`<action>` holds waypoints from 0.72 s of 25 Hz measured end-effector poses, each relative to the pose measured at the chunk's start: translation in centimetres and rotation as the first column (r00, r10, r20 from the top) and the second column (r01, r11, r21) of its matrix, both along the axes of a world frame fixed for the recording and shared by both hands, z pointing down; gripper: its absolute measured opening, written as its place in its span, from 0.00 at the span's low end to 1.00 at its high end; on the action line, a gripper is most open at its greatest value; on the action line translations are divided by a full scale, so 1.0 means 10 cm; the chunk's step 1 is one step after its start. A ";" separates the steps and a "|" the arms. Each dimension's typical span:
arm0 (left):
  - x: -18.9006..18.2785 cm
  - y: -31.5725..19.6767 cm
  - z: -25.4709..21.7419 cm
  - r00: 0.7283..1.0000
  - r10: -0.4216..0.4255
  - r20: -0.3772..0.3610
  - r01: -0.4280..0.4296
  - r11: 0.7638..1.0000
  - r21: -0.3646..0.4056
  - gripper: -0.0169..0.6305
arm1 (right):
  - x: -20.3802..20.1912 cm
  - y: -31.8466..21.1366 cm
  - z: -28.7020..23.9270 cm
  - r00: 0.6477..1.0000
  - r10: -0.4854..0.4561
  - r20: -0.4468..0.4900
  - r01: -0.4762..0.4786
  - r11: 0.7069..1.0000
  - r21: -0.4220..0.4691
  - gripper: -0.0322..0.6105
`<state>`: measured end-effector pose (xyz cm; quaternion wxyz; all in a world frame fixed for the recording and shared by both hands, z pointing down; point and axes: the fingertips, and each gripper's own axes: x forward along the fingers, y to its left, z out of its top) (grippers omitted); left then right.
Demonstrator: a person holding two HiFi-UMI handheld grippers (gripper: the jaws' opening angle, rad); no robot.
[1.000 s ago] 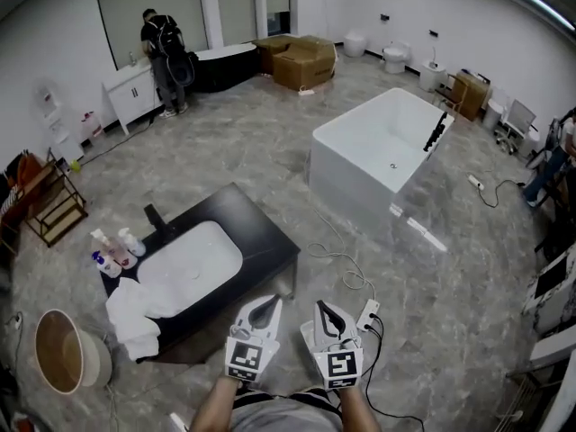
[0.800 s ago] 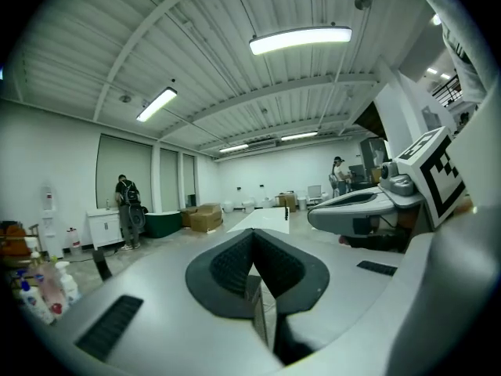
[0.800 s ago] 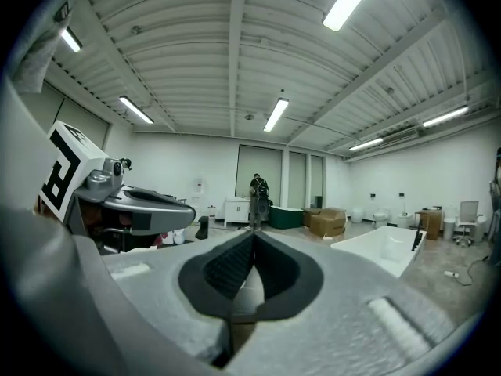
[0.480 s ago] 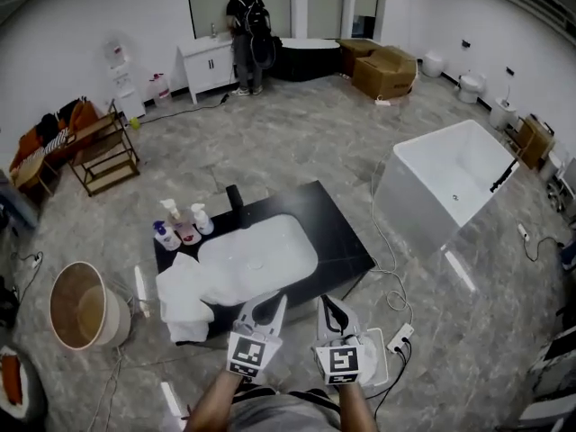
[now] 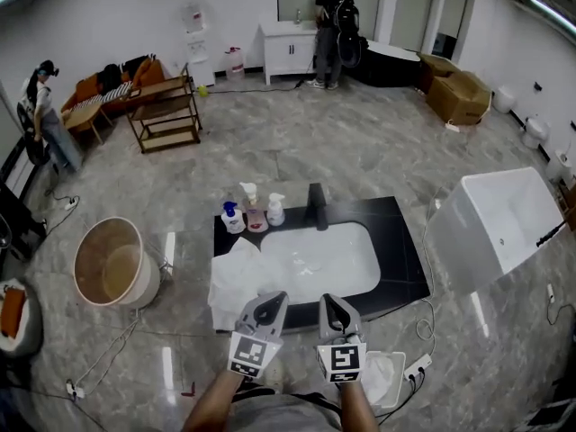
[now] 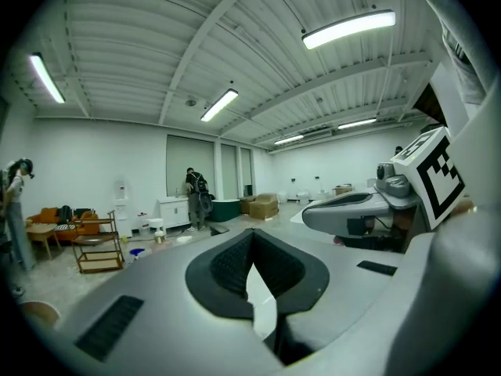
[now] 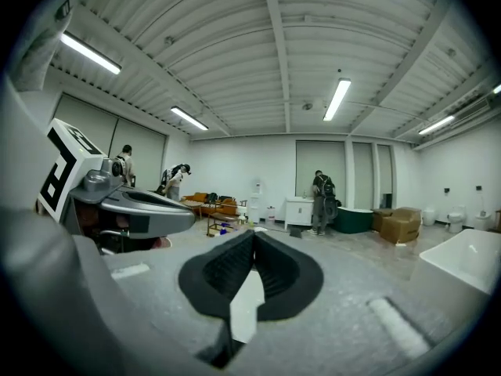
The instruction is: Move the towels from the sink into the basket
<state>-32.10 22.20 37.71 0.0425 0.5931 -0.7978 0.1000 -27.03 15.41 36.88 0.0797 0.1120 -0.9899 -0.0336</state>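
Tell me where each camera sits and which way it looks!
Head view: on the person's head, looking steeply down at the sink, towels and basket; both forearms, the left gripper and the right gripper show at the bottom.
Left gripper view: on the left gripper, looking across the room along its shut jaws; the right gripper shows on the right.
Right gripper view: on the right gripper, facing likewise, jaws shut; the left gripper shows on the left.
Shared: all three see the person at the white cabinet.
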 end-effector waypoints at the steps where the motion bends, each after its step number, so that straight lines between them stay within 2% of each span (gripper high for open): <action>1: -0.11 0.12 0.02 1.000 -0.025 -0.002 0.025 1.000 -0.003 0.04 | -0.12 0.10 0.01 1.000 -0.024 0.001 0.024 1.000 -0.002 0.05; 5: -0.54 0.59 0.14 0.992 -0.122 -0.021 0.122 0.992 -0.020 0.04 | -0.61 0.53 0.15 0.993 -0.121 -0.013 0.121 0.992 -0.018 0.05; 11: -1.08 1.20 0.41 0.969 -0.242 -0.052 0.239 0.969 -0.055 0.04 | -1.20 1.14 0.44 0.966 -0.253 -0.058 0.252 0.967 -0.034 0.05; 18: -1.44 1.61 0.77 0.943 -0.319 -0.098 0.309 0.945 -0.103 0.04 | -1.66 1.50 0.89 0.935 -0.332 -0.127 0.325 0.943 -0.074 0.06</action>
